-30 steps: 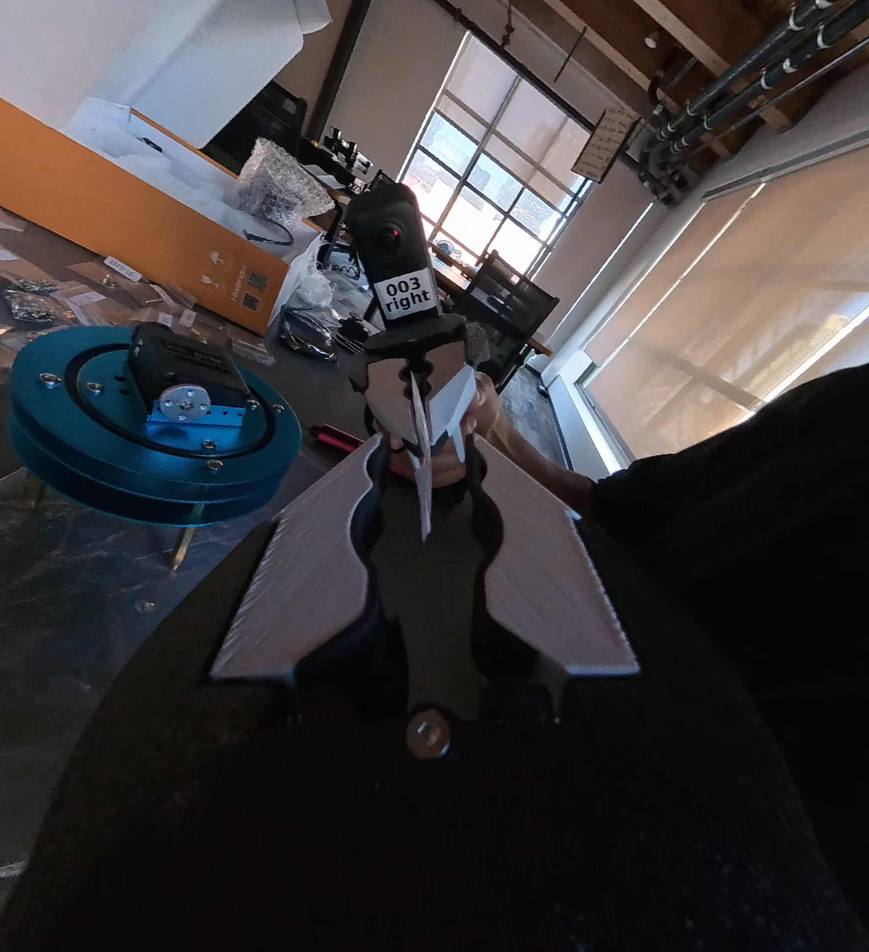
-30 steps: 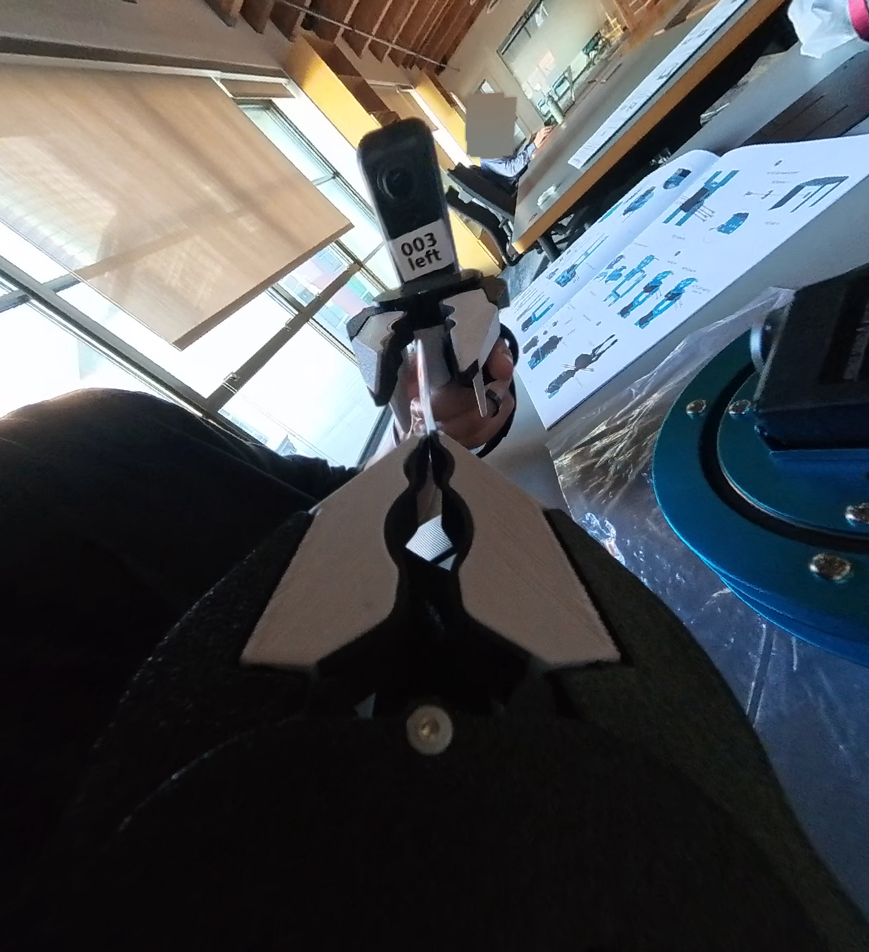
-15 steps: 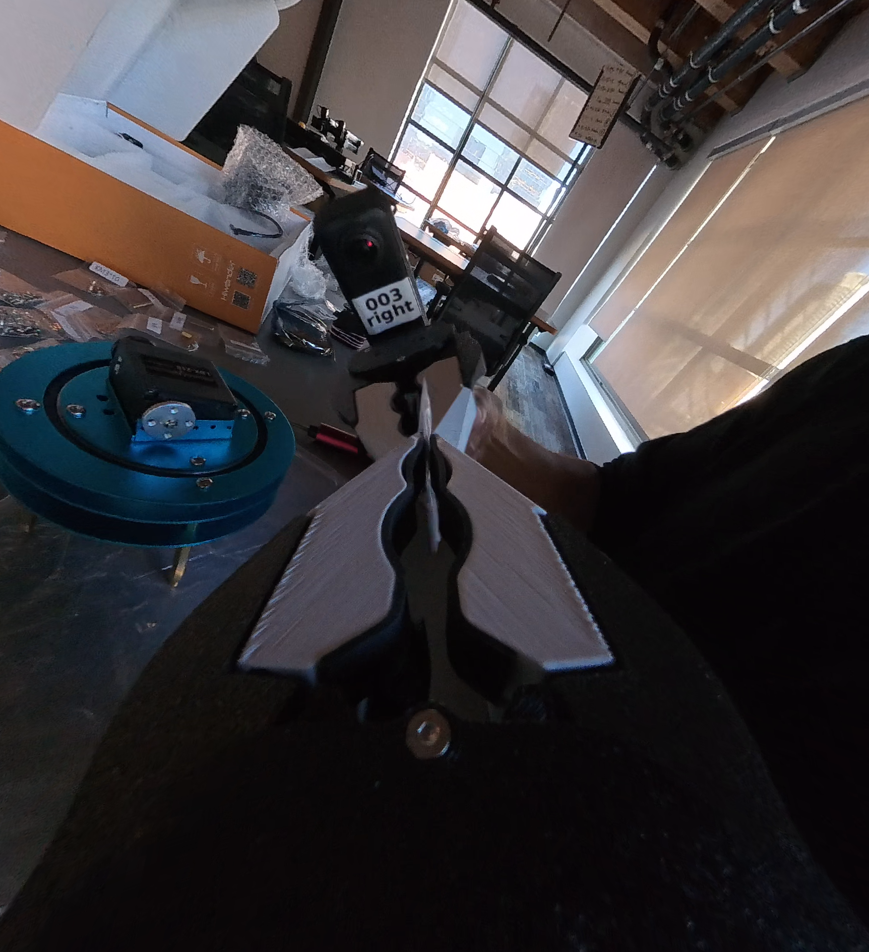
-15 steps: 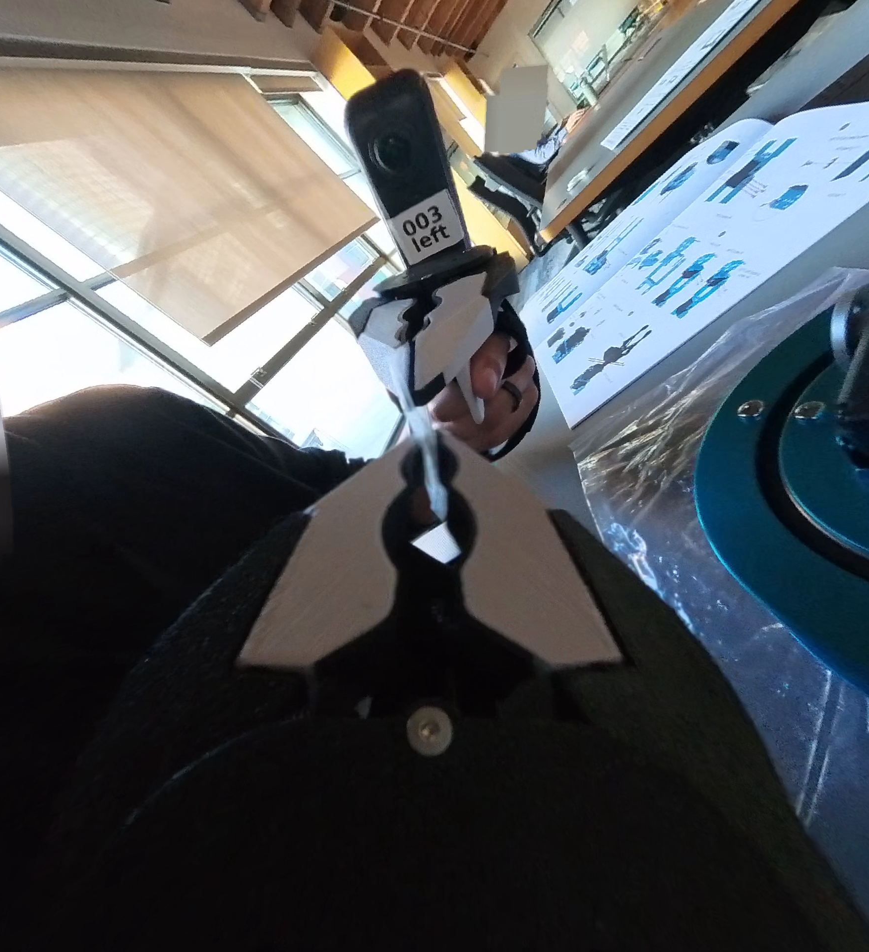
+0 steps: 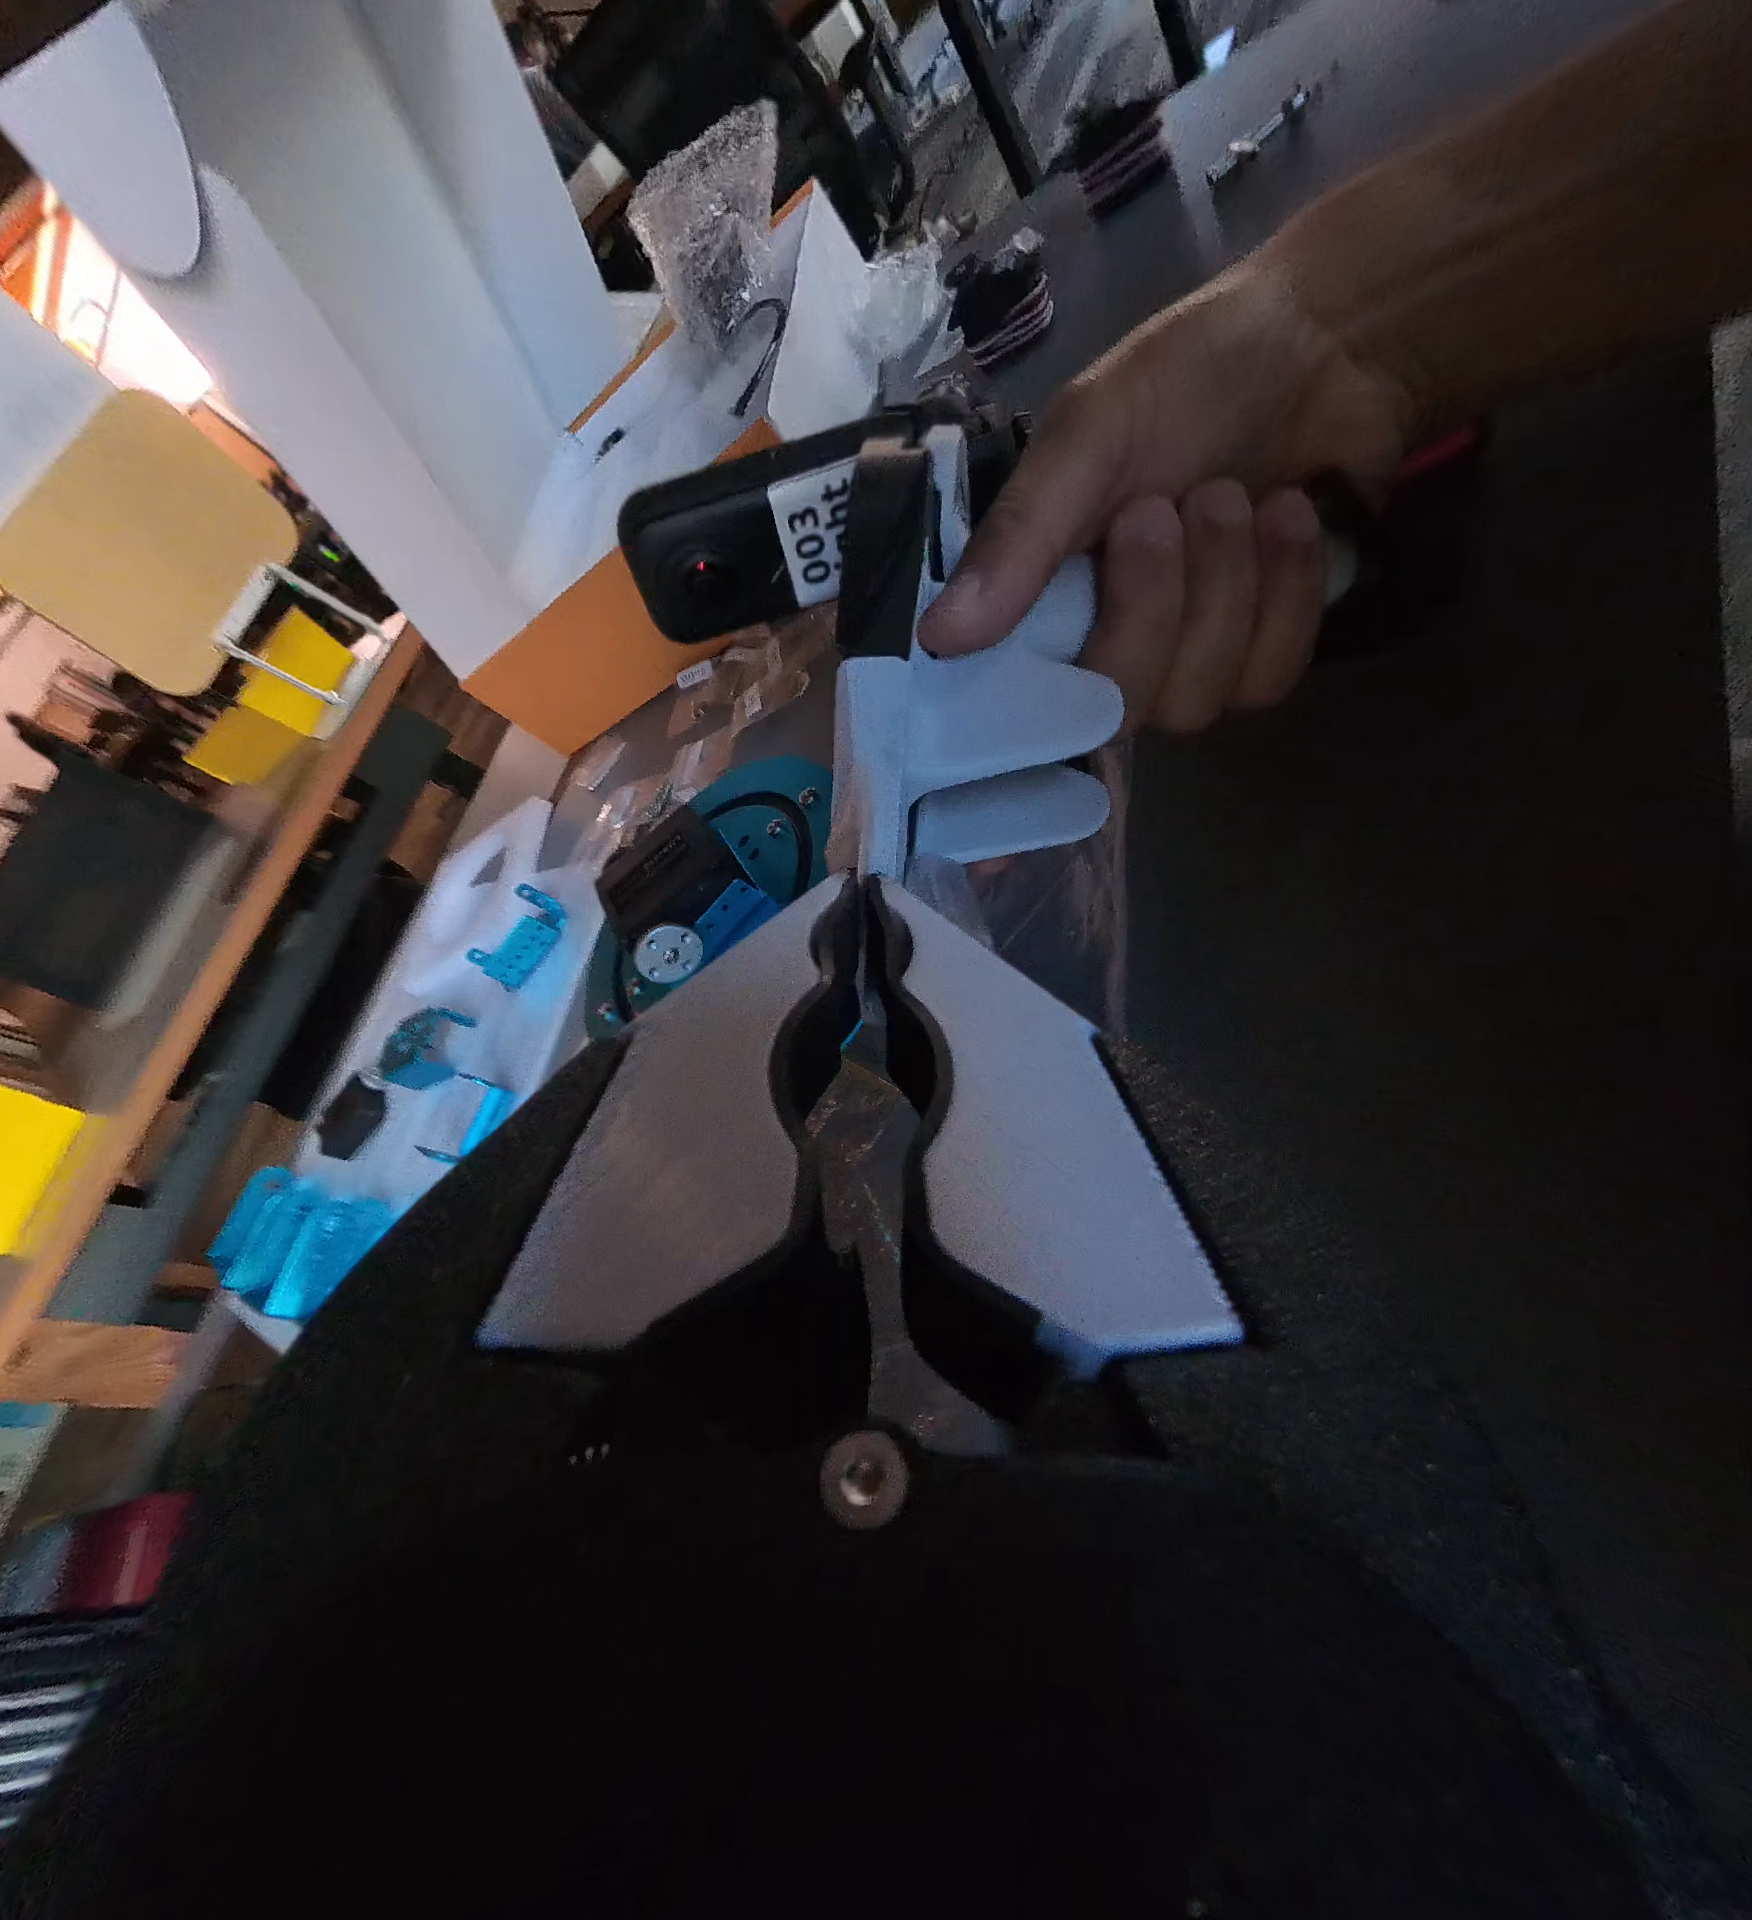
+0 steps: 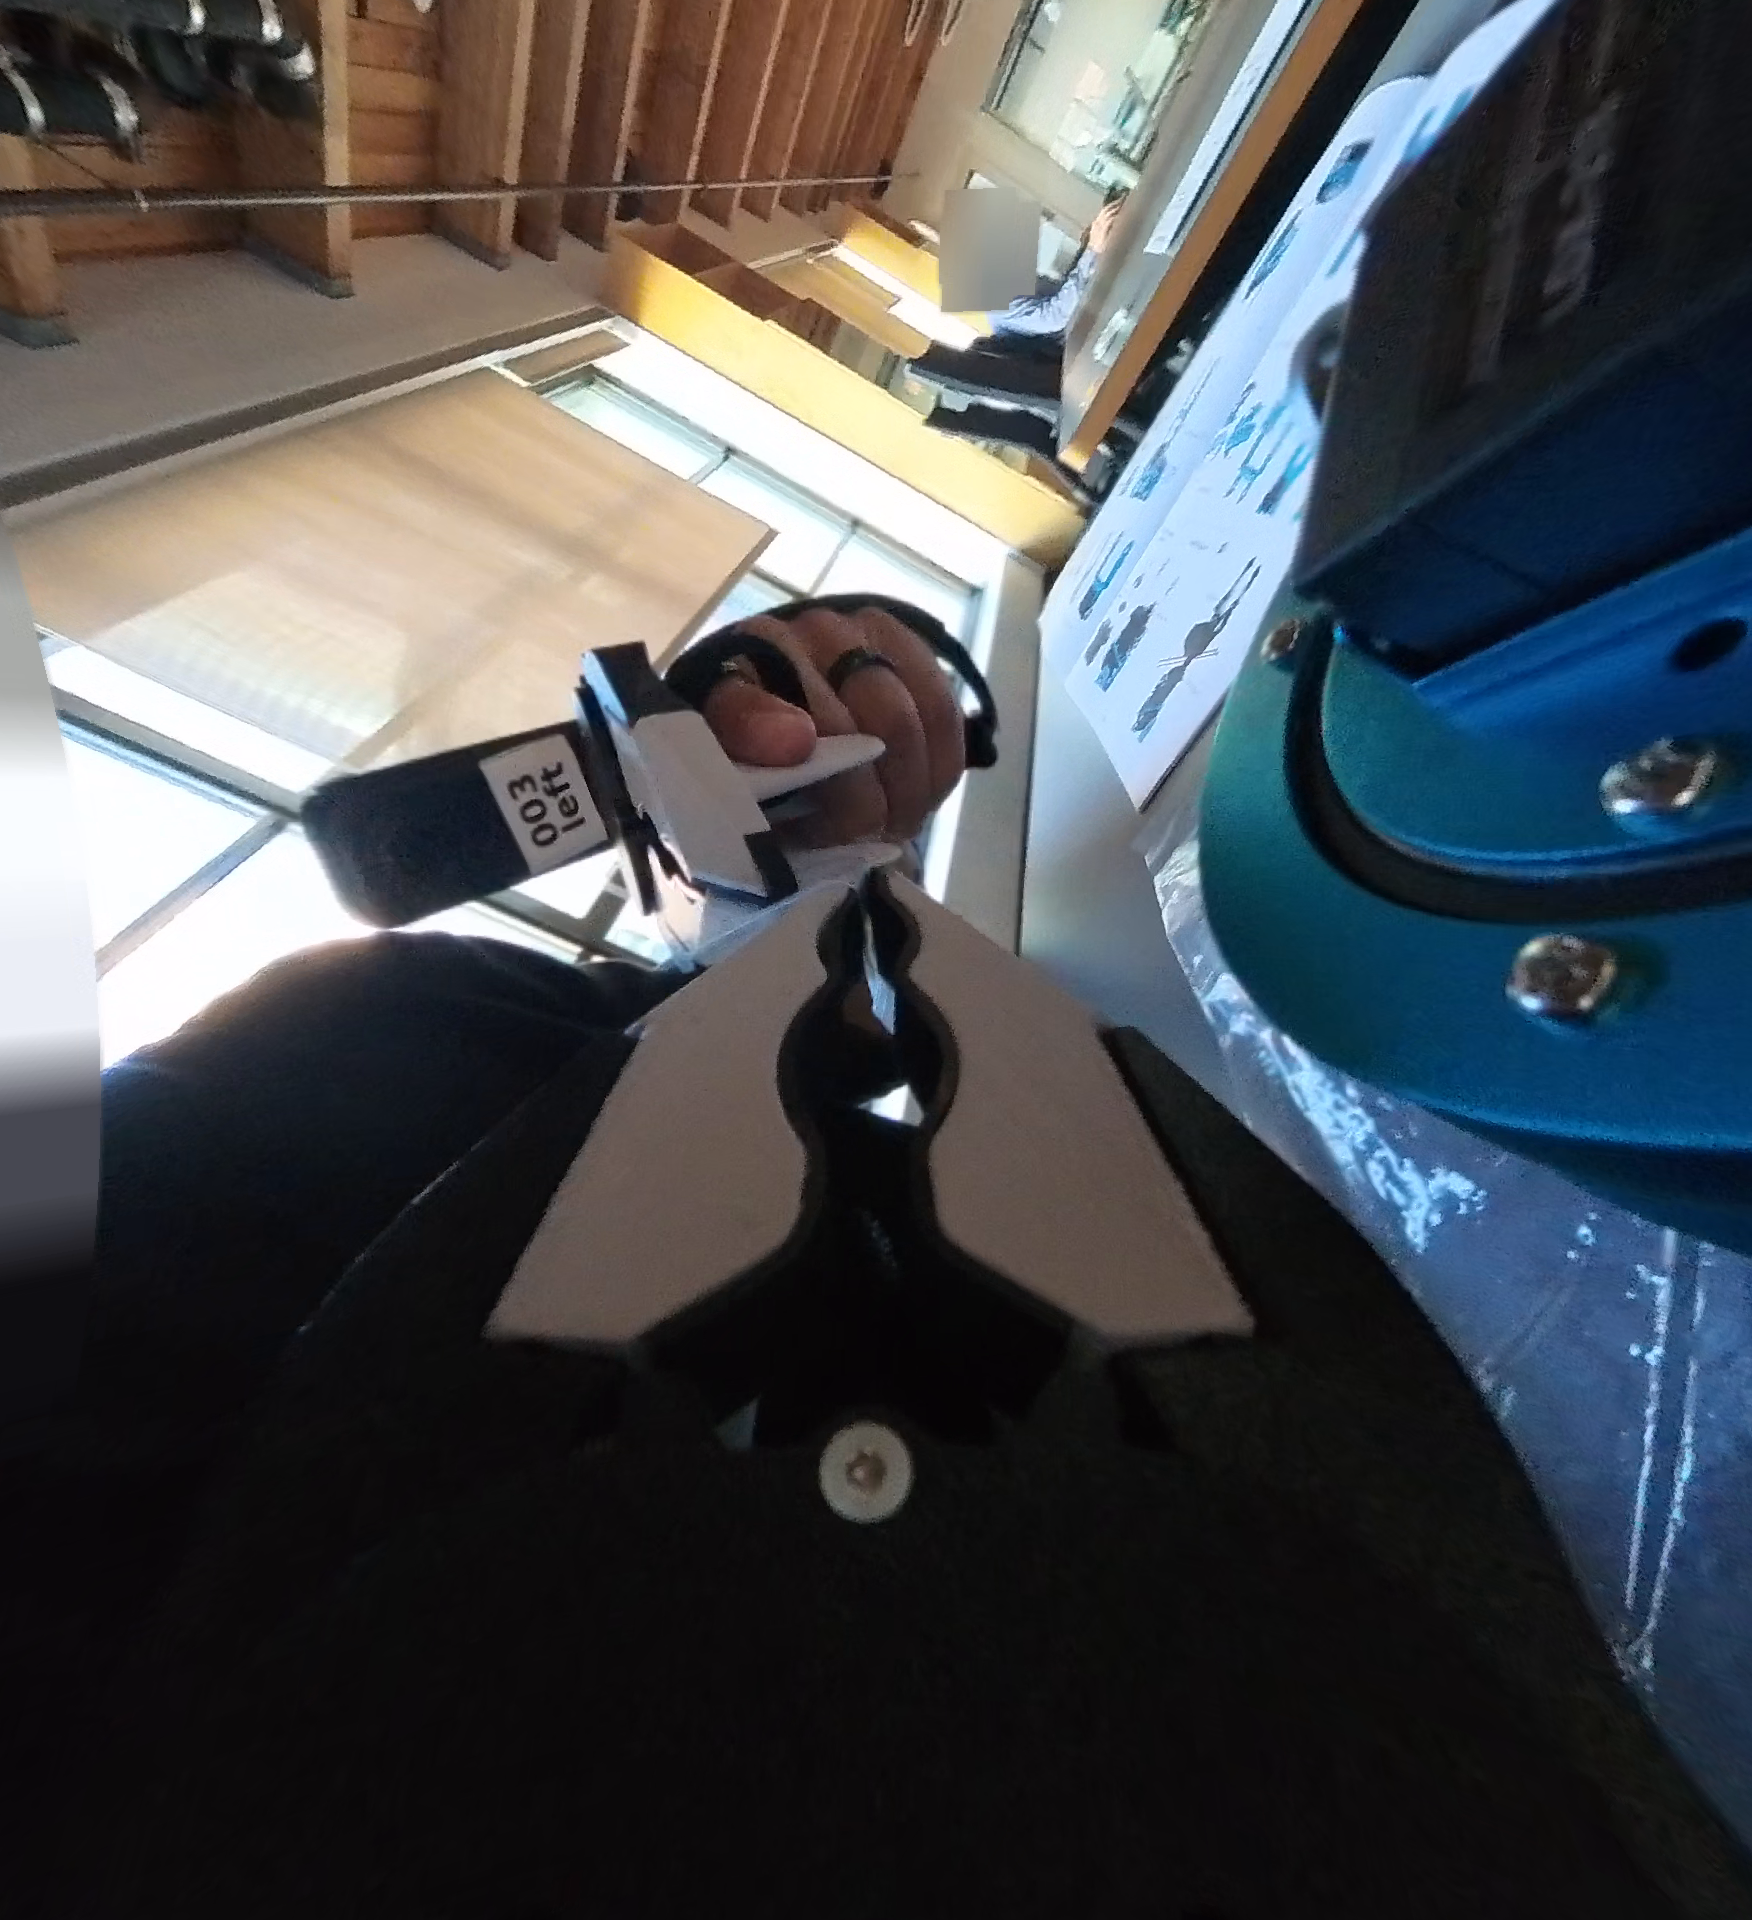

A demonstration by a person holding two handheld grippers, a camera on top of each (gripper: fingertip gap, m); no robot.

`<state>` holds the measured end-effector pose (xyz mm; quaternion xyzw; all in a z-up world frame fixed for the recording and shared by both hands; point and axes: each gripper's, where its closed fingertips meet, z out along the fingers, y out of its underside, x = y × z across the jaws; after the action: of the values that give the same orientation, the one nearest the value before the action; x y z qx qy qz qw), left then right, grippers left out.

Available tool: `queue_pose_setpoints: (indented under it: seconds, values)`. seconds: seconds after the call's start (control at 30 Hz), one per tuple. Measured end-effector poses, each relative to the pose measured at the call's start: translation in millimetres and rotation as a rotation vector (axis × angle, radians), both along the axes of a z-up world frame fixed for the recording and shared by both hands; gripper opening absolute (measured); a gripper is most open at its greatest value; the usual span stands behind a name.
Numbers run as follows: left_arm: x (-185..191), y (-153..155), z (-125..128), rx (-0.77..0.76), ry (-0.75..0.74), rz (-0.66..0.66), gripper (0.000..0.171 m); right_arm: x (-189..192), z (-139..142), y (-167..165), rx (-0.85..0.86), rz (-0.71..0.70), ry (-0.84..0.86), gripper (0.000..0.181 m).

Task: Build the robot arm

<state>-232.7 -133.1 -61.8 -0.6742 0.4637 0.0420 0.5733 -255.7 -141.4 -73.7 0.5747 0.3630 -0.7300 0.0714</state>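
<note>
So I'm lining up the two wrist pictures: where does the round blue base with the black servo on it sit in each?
Left wrist view: the round blue base sits mid-frame, partly hidden by both grippers' fingers.
Right wrist view: it fills the right side, close up.
Shared landmark: the black servo mounted on it.

The 2 wrist views face each other. The left wrist view looks along its own left claw [image 5: 864, 883], rolled sideways, toward the right claw [image 5: 965, 769] close ahead, with the blue disc [image 5: 747, 821] on the counter [image 5: 1048, 935] beyond. The right wrist view looks back at the left claw close ahead, the blue disc [image 6: 1474, 1039] very near at right. Both share the disc and counter [image 6: 1578, 1351].
</note>
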Motion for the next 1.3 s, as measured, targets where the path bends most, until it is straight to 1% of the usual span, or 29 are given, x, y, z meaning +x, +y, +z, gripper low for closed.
queue_pose_setpoints:
  seconds: [0.07,0.13,0.23,0.3,0.33,0.43,0.53,0.57,0.63,0.7,0.77,0.87,0.9,0.97,1.0,1.03,1.07,1.1,1.13,1.2,1.23,1.27,1.3]
  values:
    - [1.9,-1.4,0.6,0.032,0.054,-0.001,0.000,5.0,0.5,-2.8,-0.040,0.029,0.005,0.000]
    - [1.5,-2.8,0.0,0.033,0.069,0.000,0.000,10.3,-1.9,-4.6,-0.047,0.041,0.003,0.004]
    - [-4.1,-2.4,-3.2,0.025,0.090,0.010,0.000,17.9,0.0,-5.3,-0.066,0.048,0.017,0.016]
    - [-3.3,-3.6,-5.7,0.028,0.103,-0.004,0.000,20.0,1.3,-2.9,-0.069,0.038,0.024,0.016]
    - [-1.4,-4.5,-6.5,0.049,0.127,-0.016,0.000,21.7,5.1,-3.1,-0.097,0.051,0.036,0.018]
    - [-1.8,-1.9,-11.1,0.107,0.254,0.002,0.000,23.0,7.0,-2.3,-0.152,0.077,0.022,0.032]
    - [2.3,-3.2,-10.3,0.117,0.282,-0.011,0.000,22.0,1.2,-1.8,-0.141,0.073,-0.010,0.043]
    - [3.0,-4.0,-9.5,0.130,0.301,-0.015,0.000,22.5,2.0,-2.1,-0.153,0.080,-0.012,0.044]
    - [2.6,-3.9,-8.6,0.169,0.364,-0.008,0.000,21.6,3.0,0.9,-0.182,0.070,-0.017,0.038]
    - [1.4,-2.7,-10.6,0.217,0.460,0.003,0.000,21.5,3.8,1.6,-0.198,0.072,-0.012,0.027]
    - [2.7,-2.6,-12.3,0.255,0.526,0.001,0.000,21.1,3.6,2.3,-0.204,0.070,-0.011,0.019]
    - [5.5,-3.2,-13.9,0.288,0.590,-0.001,0.000,19.6,1.7,3.8,-0.191,0.061,-0.018,0.014]
    - [5.5,-3.0,-13.4,0.302,0.611,0.002,0.000,19.6,1.9,4.3,-0.194,0.062,-0.018,0.007]
    - [3.5,-2.0,-14.6,0.309,0.648,0.017,0.000,17.4,-2.0,6.5,-0.171,0.044,-0.035,0.000]
    - [2.5,-0.8,-13.9,0.318,0.652,0.034,0.000,16.5,-1.2,7.7,-0.170,0.035,-0.031,0.000]
    - [1.3,-0.1,-14.2,0.310,0.637,0.054,0.001,15.7,-0.6,9.0,-0.168,0.029,-0.029,0.000]
    - [-0.5,-0.2,-14.9,0.292,0.611,0.073,0.012,13.4,-0.5,13.5,-0.152,0.000,-0.024,0.000]
    - [-2.3,-1.3,-14.6,0.270,0.561,0.090,0.030,12.0,0.4,18.6,-0.130,-0.031,-0.012,0.000]
    - [-4.8,-3.5,-13.8,0.227,0.476,0.108,0.039,11.9,1.5,21.5,-0.108,-0.042,-0.001,0.000]
    - [-9.8,-11.3,-9.6,0.100,0.217,0.125,0.054,11.5,9.2,25.9,-0.068,-0.074,0.046,0.000]
    - [-11.4,-15.4,-5.9,0.025,0.049,0.128,0.063,11.2,13.9,27.4,-0.052,-0.089,0.068,0.000]
    - [-15.4,-14.7,-0.4,-0.059,-0.142,0.159,0.068,11.2,18.2,27.1,-0.031,-0.095,0.093,0.000]
    - [-21.0,-10.6,4.9,-0.148,-0.342,0.205,0.064,10.9,21.8,25.5,-0.007,-0.098,0.117,0.000]
